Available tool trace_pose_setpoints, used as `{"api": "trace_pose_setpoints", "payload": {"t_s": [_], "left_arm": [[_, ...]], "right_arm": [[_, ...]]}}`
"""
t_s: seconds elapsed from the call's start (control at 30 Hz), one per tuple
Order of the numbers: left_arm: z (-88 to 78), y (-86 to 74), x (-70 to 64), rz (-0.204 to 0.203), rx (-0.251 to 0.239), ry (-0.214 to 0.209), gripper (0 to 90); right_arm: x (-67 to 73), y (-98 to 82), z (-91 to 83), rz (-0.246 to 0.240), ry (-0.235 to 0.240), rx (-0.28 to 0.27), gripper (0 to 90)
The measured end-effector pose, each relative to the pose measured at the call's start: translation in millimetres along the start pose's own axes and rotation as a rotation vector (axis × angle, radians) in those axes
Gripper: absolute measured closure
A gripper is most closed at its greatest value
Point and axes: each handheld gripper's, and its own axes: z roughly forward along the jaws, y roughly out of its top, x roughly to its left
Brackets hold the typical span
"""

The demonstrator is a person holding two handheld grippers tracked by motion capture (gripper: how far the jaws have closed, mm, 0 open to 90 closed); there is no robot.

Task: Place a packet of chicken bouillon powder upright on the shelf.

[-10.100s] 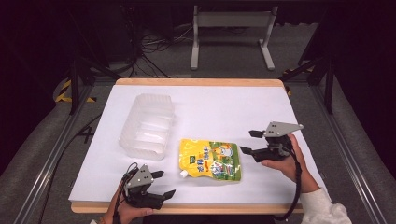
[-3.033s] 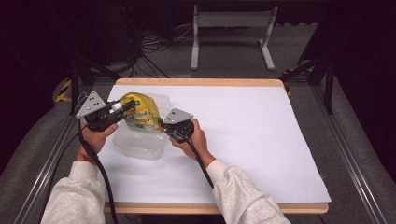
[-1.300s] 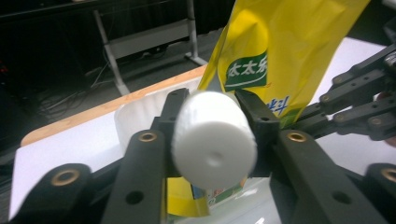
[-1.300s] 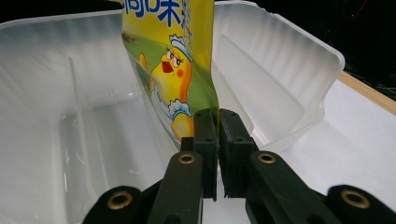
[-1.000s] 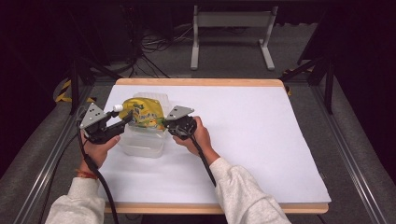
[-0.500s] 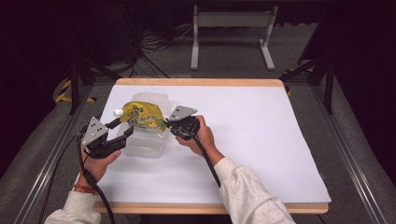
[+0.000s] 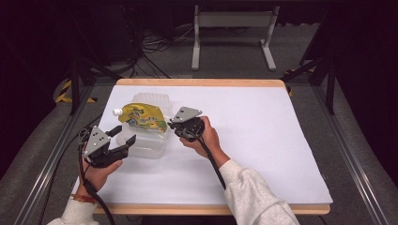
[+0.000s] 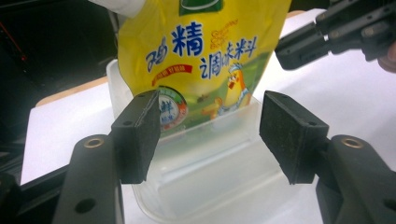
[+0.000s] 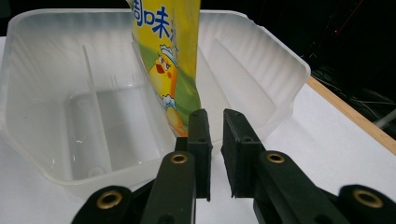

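Note:
A yellow spouted pouch (image 7: 141, 119) leans in a clear plastic container (image 7: 151, 144), spout up and to the left. My right gripper (image 7: 173, 125) is at its right end. In the right gripper view the jaws (image 9: 215, 116) are closed to a thin slit at the pouch's (image 9: 170, 60) lower corner, holding it up. My left gripper (image 7: 123, 139) sits back at the container's near left corner. Its jaws have just been opening. Its pads (image 8: 137, 135) stand wide with nothing between them, and the pouch (image 8: 205, 56) and container (image 8: 201, 172) lie beyond.
A white sheet (image 7: 263, 140) covers the wooden table, bare to the right of my right hand. The table's far edge (image 7: 202, 82) runs close behind the container. A metal stand (image 7: 232, 28) and floor cables lie beyond.
My left gripper let go of the pouch, opened and drew back toward the near left. The right gripper stayed at the pouch's right end, and the pouch stayed in the container.

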Motion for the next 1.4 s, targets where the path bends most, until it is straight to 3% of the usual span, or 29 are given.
{"api": "trace_pose_setpoints", "payload": {"t_s": [0.13, 0.53, 1.03, 1.4], "left_arm": [[1.8, -3.3, -6.9, 0.034, 0.02, -0.008, 38.5], [4.9, -2.5, -20.6, 0.06, 0.025, -0.014, 32.7], [5.5, -1.1, -45.3, 0.117, 0.028, -0.043, 28.0], [9.8, -1.6, -60.2, 0.142, 0.039, -0.087, 26.9]], "right_arm": [[-1.4, -1.9, -3.9, -0.006, -0.009, 0.004, 80.7], [-5.8, -4.9, -20.6, -0.031, -0.036, 0.02, 75.9], [-12.3, -15.2, -51.5, -0.066, -0.078, 0.072, 61.7], [-19.1, -29.1, -72.4, -0.084, -0.092, 0.118, 51.9]]}}
